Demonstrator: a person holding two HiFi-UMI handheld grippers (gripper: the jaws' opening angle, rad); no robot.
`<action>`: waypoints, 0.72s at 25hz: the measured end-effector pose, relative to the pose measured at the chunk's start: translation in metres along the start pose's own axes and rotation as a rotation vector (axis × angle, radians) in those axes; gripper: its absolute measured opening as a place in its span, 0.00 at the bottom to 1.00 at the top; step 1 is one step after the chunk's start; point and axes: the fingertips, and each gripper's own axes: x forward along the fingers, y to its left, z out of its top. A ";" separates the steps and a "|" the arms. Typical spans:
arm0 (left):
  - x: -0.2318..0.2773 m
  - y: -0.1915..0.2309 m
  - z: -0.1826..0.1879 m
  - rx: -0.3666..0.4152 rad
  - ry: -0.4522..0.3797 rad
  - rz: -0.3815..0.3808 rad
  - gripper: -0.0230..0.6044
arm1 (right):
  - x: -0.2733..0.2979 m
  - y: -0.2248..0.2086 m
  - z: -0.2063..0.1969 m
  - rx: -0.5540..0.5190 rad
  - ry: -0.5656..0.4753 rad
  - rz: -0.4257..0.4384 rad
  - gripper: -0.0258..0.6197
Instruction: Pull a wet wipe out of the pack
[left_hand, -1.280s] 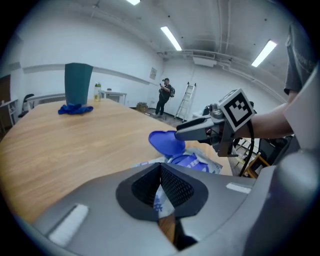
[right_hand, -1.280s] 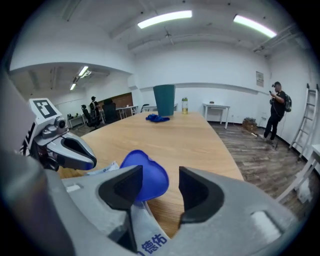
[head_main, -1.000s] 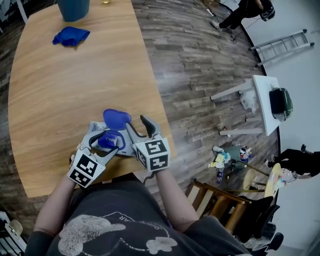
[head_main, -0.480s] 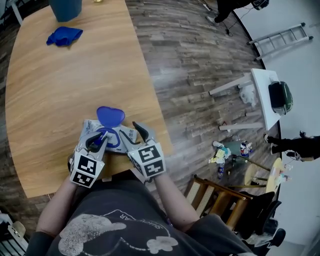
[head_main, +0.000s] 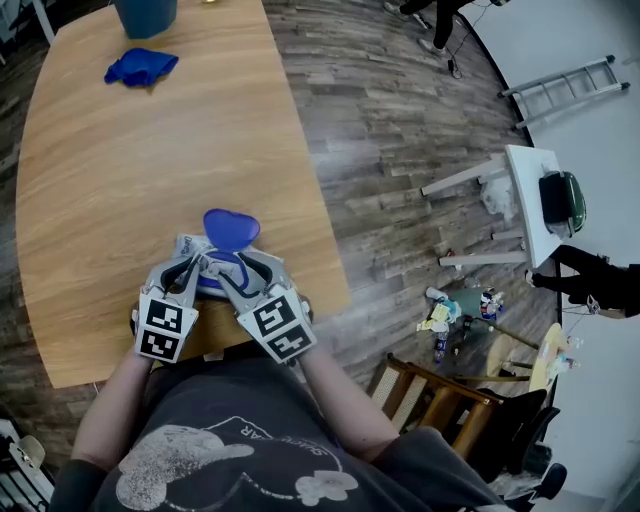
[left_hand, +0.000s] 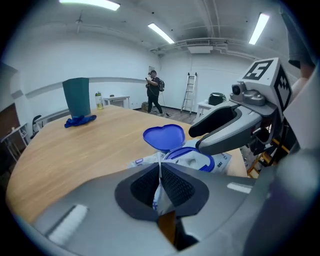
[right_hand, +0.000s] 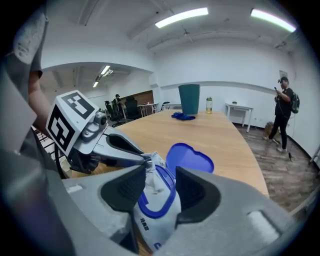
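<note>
Two sets of jaws just closing: left gripper (left_hand: 160, 168) pinches wipe (left_hand: 160, 198), lower centre; right gripper (right_hand: 161, 183), jaws apart, straddles pack (right_hand: 145, 221); pull looks ready.

Left tongs (left_hand: 160, 175) freshly closed onto the wet wipe (left_hand: 161, 199), right tongs (right_hand: 160, 192) narrowing but apart around the pack (right_hand: 156, 220).

Wipe pack (right_hand: 155, 220) on the bench (head_main: 150, 160) near its front edge, lid (head_main: 231, 228) flipped open behind it, a wipe (left_hand: 158, 196) rising from its opening, cloth (head_main: 141, 66) at the far end, container (head_main: 146, 15) just behind the cloth, side table (head_main: 530, 200) and ladder (head_main: 565, 90) on the floor well right
</note>
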 end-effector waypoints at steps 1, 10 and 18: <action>0.002 0.001 -0.002 0.010 0.004 0.003 0.09 | 0.004 0.003 0.000 -0.013 0.011 0.003 0.32; 0.009 0.000 -0.009 0.045 -0.014 -0.014 0.09 | 0.036 0.020 -0.029 -0.104 0.221 0.041 0.30; 0.011 -0.001 -0.011 0.027 -0.026 -0.039 0.08 | 0.042 0.022 -0.034 -0.095 0.272 0.032 0.22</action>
